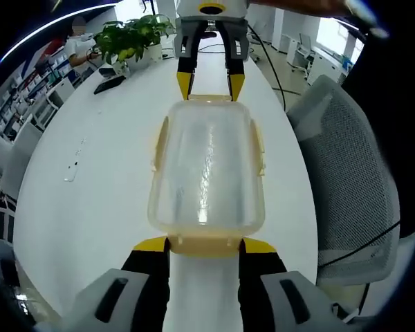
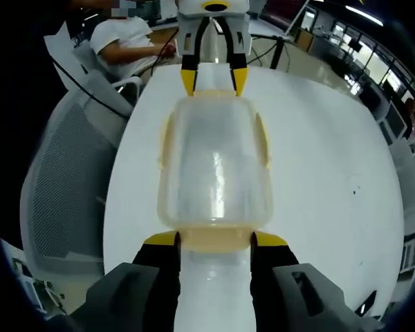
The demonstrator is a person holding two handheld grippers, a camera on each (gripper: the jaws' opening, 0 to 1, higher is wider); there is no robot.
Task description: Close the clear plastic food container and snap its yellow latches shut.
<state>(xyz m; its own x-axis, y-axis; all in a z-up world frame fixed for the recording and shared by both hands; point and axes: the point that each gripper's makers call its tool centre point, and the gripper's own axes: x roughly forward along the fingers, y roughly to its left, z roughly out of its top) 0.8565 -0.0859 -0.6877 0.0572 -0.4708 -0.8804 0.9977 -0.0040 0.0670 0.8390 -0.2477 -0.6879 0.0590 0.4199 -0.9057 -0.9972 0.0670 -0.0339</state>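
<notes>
A long white table (image 1: 83,200) ran from 6 toward 12 o'clock in both views, with a grey mesh office chair (image 1: 346,194) at 3 o'clock in the left gripper view and the same kind of chair (image 2: 62,187) at 9 o'clock in the right gripper view. A leafy potted plant (image 1: 131,36) stood on the table at 11 o'clock in the left gripper view, a dark cable (image 1: 270,62) trailed at 1 o'clock, and bright windows (image 1: 332,31) lit the open office at 2 o'clock. A seated person in a white shirt (image 2: 124,38) sat at 11 o'clock in the right gripper view, with desks and monitors (image 2: 353,52) at 2 o'clock.
</notes>
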